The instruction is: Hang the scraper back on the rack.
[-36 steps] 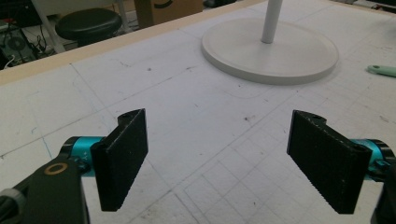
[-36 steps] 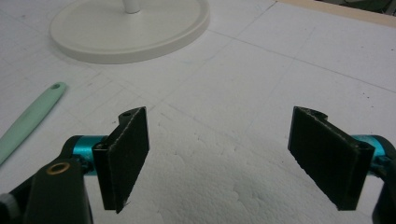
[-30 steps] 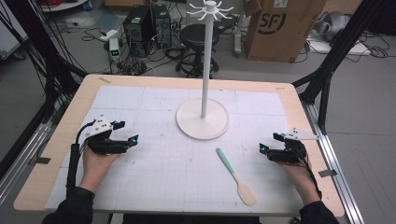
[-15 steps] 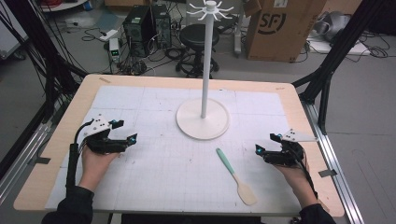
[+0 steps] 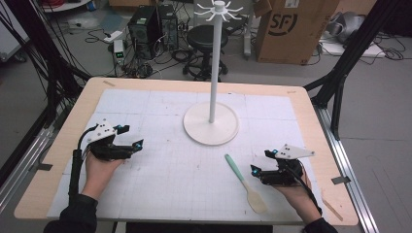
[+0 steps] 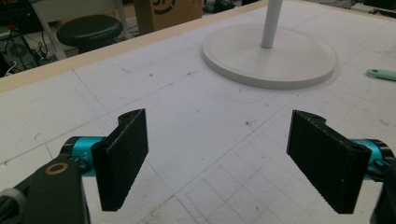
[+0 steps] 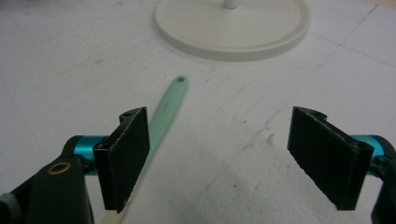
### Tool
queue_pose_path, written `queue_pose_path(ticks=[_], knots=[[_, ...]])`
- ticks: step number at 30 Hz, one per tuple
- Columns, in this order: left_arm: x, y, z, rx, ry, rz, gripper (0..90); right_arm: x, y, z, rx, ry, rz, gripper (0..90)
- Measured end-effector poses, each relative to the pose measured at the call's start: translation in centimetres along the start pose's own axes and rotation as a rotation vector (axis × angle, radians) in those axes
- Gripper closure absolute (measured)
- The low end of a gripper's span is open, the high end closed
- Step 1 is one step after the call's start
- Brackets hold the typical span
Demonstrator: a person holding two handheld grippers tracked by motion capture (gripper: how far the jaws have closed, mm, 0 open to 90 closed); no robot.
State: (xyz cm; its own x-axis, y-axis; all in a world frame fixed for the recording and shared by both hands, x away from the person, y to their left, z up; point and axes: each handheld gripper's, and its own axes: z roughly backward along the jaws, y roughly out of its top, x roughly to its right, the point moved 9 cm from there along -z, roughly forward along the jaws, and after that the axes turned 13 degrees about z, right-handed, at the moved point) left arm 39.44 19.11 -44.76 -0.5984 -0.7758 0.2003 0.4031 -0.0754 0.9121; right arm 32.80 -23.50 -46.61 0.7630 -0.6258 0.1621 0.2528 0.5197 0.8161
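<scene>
Beside the right gripper's (image 7: 218,158) left finger, spatula (image 7: 166,109).

Wooden table (image 5: 311,104); white gridded mat (image 5: 165,111); stand base (image 5: 211,123), spatula (image 5: 244,182) on mat.

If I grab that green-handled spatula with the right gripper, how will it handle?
The spatula lies flat, so it probably won't roll, though a push may slide it on the smooth mat. It looks thin and light. Its slim handle sits low, so the open right gripper likely must come down close to the mat.

Mint-green spatula (image 5: 244,181) with seemingly cream blade; white stand (image 5: 211,122); white gridded mat (image 5: 160,170).
</scene>
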Motion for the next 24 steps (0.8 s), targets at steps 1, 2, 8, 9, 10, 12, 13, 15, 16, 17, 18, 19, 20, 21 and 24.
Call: queue_pose_path(ticks=[1,2,8,9,10,12,13,15,16,17,18,19,20,21,24], knots=[[0.0,0.0,0.0,0.002,0.001,-0.004,21.6,-0.3,-0.2,-0.1,-0.009,0.002,0.009,20.1],[-0.1,0.0,0.0,0.004,0.004,-0.006,21.8,-0.5,-0.3,-0.2,-0.015,0.002,0.012,20.1],[-0.3,0.0,0.0,-0.001,0.016,-0.014,21.9,-2.0,-1.0,-0.6,-0.045,0.025,0.008,20.3],[-0.4,0.0,0.0,0.001,0.017,-0.014,21.9,-2.3,-1.0,-0.7,-0.05,0.026,0.005,20.7],[-0.4,0.0,0.0,0.001,0.017,-0.014,21.9,-2.6,-1.1,-0.8,-0.055,0.029,0.006,21.3],[-0.4,0.0,0.0,0.0,0.02,-0.012,22.0,-3.2,-1.2,-0.9,-0.064,0.039,0.006,22.7],[-0.4,-0.1,0.0,-0.001,0.02,-0.015,22.1,-3.5,-1.2,-1.0,-0.073,0.043,0.01,23.2],[-0.4,-0.1,0.0,-0.004,0.018,-0.017,22.1,-3.8,-1.4,-1.2,-0.086,0.046,0.018,24.6],[-0.4,-0.1,0.0,-0.004,0.019,-0.018,22.1,-3.9,-1.6,-1.4,-0.092,0.054,0.019,26.7],[-0.4,-0.1,0.0,-0.007,0.02,-0.019,22.2,-4.1,-1.7,-1.5,-0.097,0.061,0.018,28.6],[-0.4,-0.2,-0.1,-0.008,0.021,-0.021,22.2,-4.3,-1.9,-1.5,-0.102,0.072,0.015,30.2],[-0.4,-0.2,-0.1,-0.009,0.021,-0.022,22.2,-4.3,-2.0,-1.6,-0.11,0.075,0.019,31.9],[-0.4,-0.2,-0.1,-0.012,0.02,-0.022,22.2,-4.4,-2.0,-1.7,-0.112,0.076,0.027,34.1],[-0.4,-0.2,-0.1,-0.012,0.02,-0.022,22.3,-4.6,-2.0,-1.7,-0.115,0.078,0.031,35.7],[-0.4,-0.3,-0.2,-0.018,0.023,-0.023,22.4,-5.0,-2.2,-1.9,-0.131,0.085,0.051,42.0]])
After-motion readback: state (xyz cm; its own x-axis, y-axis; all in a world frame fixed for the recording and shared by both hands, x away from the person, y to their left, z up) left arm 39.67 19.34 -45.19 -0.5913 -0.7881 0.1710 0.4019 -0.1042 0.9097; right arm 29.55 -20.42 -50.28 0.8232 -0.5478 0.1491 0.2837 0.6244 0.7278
